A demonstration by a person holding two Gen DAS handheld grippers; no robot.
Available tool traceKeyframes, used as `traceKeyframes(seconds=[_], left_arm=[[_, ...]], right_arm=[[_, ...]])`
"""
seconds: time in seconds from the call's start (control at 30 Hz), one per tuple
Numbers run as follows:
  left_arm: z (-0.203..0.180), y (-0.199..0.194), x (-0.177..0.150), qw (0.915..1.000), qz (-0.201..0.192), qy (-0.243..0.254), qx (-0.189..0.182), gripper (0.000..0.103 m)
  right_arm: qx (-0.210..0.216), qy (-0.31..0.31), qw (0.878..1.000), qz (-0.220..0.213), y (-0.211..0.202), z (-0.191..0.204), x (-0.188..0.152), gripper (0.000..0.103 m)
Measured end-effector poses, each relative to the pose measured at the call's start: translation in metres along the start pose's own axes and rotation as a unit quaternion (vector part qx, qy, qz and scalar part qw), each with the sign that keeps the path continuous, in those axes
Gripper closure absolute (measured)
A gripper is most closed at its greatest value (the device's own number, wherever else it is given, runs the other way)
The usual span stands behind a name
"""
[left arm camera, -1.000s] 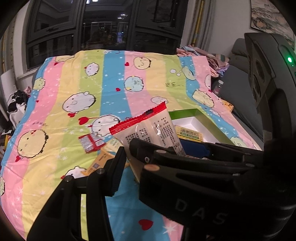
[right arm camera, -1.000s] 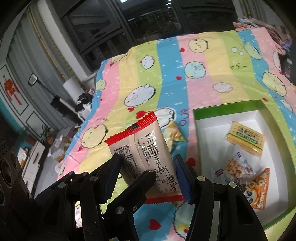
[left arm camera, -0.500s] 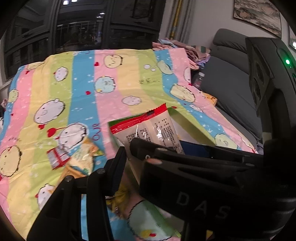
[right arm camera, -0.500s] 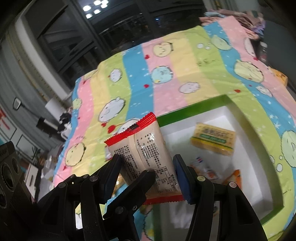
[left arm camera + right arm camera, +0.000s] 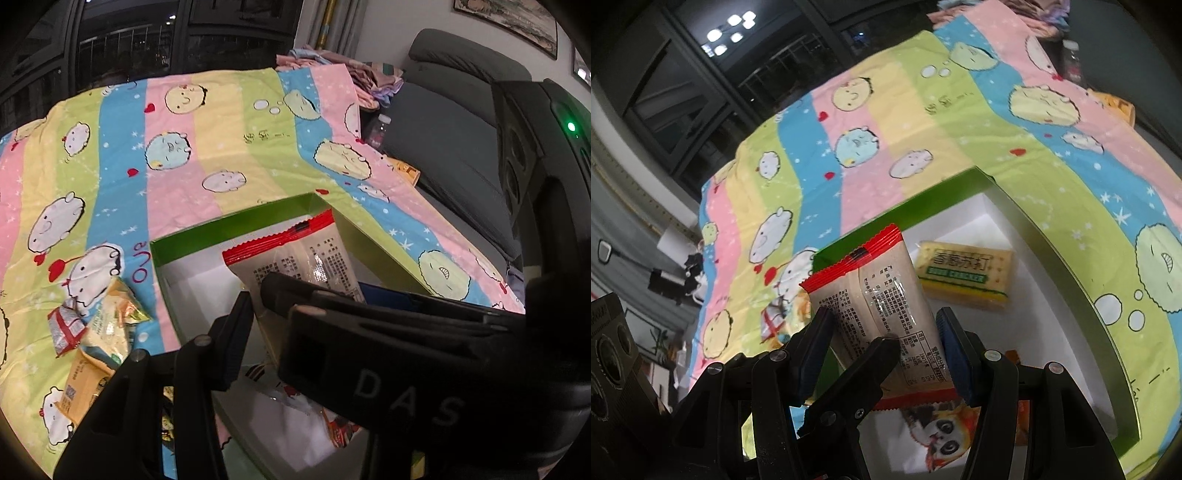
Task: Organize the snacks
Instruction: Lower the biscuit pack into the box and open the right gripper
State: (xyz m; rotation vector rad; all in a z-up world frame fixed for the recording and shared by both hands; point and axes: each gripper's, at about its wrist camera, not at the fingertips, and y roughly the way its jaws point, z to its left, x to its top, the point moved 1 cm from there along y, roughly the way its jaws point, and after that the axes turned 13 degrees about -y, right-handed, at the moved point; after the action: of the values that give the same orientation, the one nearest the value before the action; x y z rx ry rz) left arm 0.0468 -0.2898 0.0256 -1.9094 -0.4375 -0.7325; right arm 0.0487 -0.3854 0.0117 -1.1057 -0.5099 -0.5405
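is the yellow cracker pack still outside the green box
No, the yellow cracker pack lies on the white floor inside the green box.

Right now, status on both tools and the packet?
Right tool clamped on red-edged packet, over green box. Left tool alongside, grip hidden. Cracker pack, panda packet already inside.

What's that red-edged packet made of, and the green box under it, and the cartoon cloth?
Packet: seems thin plastic film, glossy; it glints, and its red ends are crimped in zigzag.
Box: probably cardboard, matte; thin straight green walls, flat white inside.
Cloth: looks like soft woven fabric, matte; it lies in slight wrinkles and drapes over the edge.
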Motion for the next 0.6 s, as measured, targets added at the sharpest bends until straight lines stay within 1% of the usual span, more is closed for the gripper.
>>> traceKeyframes(seconds=[0.33, 0.6], left_arm=[[0.0, 0.02, -0.004, 0.9994, 0.029, -0.016, -0.009, 0.063], [0.003, 0.03, -0.007, 0.9986, 0.043, -0.029, -0.014, 0.063]], right_arm=[[-0.015, 0.021, 0.999, 0.026, 0.013, -0.015, -0.005, 0.043], [-0.025, 0.028, 0.998, 0.042, 0.021, -0.02, -0.008, 0.043]])
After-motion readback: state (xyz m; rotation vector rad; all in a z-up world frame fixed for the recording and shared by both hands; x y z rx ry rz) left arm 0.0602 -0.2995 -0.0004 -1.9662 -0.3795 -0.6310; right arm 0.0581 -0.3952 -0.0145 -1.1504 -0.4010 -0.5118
